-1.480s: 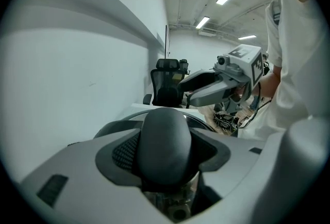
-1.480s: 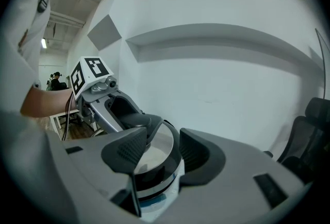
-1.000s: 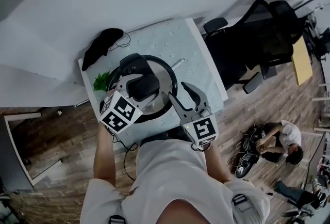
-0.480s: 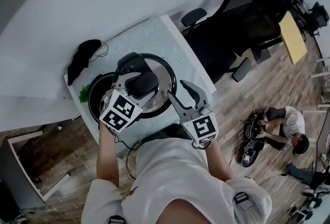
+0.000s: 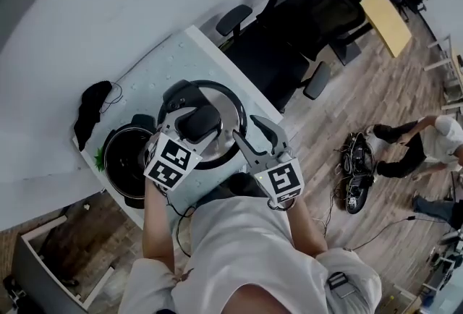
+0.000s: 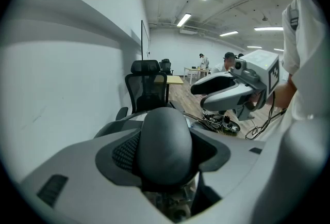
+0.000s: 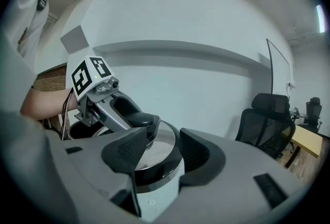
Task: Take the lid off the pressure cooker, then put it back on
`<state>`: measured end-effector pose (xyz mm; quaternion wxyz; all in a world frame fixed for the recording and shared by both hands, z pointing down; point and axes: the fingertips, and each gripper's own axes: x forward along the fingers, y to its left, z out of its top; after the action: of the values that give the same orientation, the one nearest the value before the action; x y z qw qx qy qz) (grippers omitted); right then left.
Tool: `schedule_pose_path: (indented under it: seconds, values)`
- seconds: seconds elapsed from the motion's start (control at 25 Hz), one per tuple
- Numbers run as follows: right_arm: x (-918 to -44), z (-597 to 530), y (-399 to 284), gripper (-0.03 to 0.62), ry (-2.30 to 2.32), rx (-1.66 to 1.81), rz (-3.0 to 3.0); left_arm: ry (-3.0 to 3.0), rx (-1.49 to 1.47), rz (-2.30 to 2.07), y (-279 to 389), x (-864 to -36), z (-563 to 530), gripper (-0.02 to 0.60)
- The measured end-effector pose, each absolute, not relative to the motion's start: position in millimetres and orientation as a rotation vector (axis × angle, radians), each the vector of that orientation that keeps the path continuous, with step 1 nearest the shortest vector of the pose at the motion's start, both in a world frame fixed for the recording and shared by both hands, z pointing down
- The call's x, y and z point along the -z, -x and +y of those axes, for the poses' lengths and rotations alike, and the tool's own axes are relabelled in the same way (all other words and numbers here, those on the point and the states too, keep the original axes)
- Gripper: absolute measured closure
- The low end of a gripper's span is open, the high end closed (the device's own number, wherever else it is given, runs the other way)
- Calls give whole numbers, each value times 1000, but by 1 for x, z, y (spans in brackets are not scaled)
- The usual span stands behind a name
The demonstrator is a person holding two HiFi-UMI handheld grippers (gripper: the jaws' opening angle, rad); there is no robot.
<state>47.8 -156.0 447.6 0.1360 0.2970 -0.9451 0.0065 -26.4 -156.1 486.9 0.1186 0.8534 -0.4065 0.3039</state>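
Observation:
The pressure cooker lid (image 5: 221,111), steel with a black rim, hangs clear of the pot. My left gripper (image 5: 195,124) is shut on its black handle (image 6: 165,148), which fills the space between the jaws in the left gripper view. The open pot (image 5: 126,155) stands on the table to the left of the lid, its dark inside showing. My right gripper (image 5: 253,132) is open at the lid's near right edge. In the right gripper view the lid's rim (image 7: 154,166) shows between the spread jaws, and I cannot tell if they touch it.
The small white table (image 5: 181,59) stands against a wall, with a black bundle (image 5: 90,106) and a bit of green plant (image 5: 98,158) at its left end. Black office chairs (image 5: 289,30) crowd its right side. A person (image 5: 427,139) crouches on the wood floor by cables (image 5: 358,179).
Both grippers have carried the lid to the right, off the pot. The pot, covered a second ago, now stands uncovered to the lid's left.

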Motion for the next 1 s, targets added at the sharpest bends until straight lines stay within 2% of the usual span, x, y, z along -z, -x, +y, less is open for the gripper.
schedule_pose_path:
  seconds: [0.52,1.0]
  values:
    - [-485,-176,-116,393,-1068,-83,-2612,-2490,-903,-1135,-46,-536,-185,307]
    - [-558,-177,-136,393,-1084,-161,-2496,-2425,-884,-1188,-59,-612,-183,307]
